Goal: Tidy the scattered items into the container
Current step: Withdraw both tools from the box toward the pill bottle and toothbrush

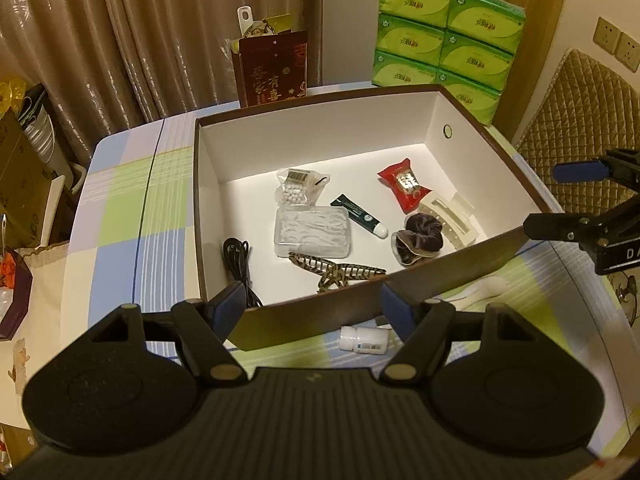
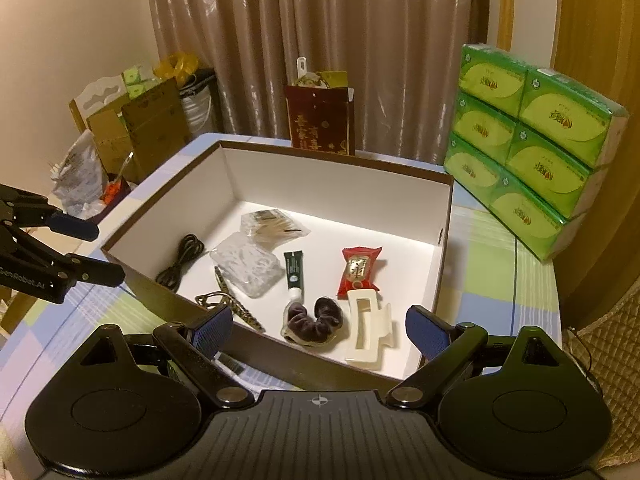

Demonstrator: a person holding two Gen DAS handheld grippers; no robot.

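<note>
Brown outside and white inside: box (image 1: pixel 208 208) open on the checked tablecloth (image 1: pixel 120 208), most of the small things already lying on its floor. Black cable (image 1: pixel 240 264) coiled by the left wall; clear plastic case (image 1: pixel 312 232) near the middle, with a bag of cotton swabs (image 1: pixel 298 188) just behind it. Patterned hair clip (image 1: pixel 336 274) against the near wall, touching the clear case's front edge. Green tube (image 1: pixel 360 216) slanted beside the case, white cap toward the near side. Red candy wrapper (image 1: pixel 404 186) further right; dark velvet scrunchie (image 1: pixel 418 240) and cream claw clip (image 1: pixel 452 220) close together in the near right corner, touching.

Outside the box, on the cloth just beside its near wall: small white bottle (image 1: pixel 364 339) lying on its side, and a white object (image 1: pixel 480 290) partly hidden behind the left tool's finger, too unclear to name.

Left gripper (image 1: pixel 312 308) held above the near wall, fingers spread wide apart, gripping nothing, the bottle showing between them. Right gripper (image 2: pixel 320 330) likewise poised over the near right corner, fingers wide apart and empty, scrunchie and claw clip seen in the gap.

Behind the box: dark red gift bag (image 1: pixel 274 68) standing upright, stacked green tissue packs (image 1: pixel 444 36) to its right, beige curtains (image 1: pixel 120 32) at the back.
</note>
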